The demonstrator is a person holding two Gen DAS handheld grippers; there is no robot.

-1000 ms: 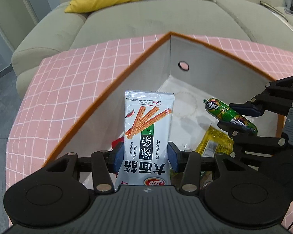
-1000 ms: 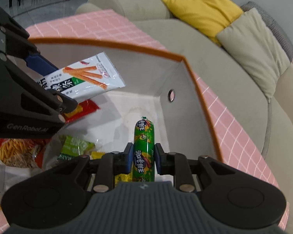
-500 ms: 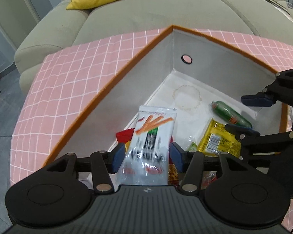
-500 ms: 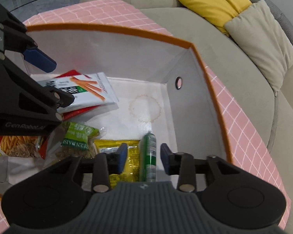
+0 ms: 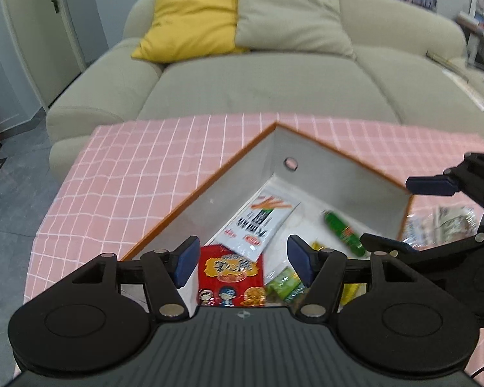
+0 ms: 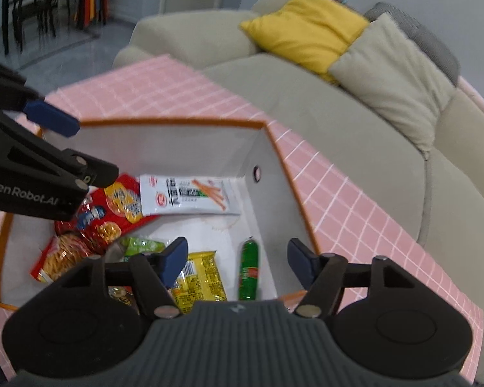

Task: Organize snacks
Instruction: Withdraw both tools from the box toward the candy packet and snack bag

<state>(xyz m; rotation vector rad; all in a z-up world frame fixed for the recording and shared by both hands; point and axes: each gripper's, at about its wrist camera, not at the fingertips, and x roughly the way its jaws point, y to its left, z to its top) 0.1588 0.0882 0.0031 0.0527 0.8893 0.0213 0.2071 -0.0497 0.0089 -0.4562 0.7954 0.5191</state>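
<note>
A white box with an orange rim stands on the pink checked cloth. Inside lie a white snack-stick packet, a green sausage, a red snack bag, a yellow packet and a green raisin packet. My left gripper is open and empty above the box's near side. My right gripper is open and empty above the sausage.
A beige sofa with a yellow cushion and a beige cushion stands behind the table. A clear-wrapped packet lies on the cloth right of the box. Black chairs stand far left.
Both grippers opened and rose. The white packet dropped from the left gripper into the box; the sausage dropped from the right gripper onto the box floor.
</note>
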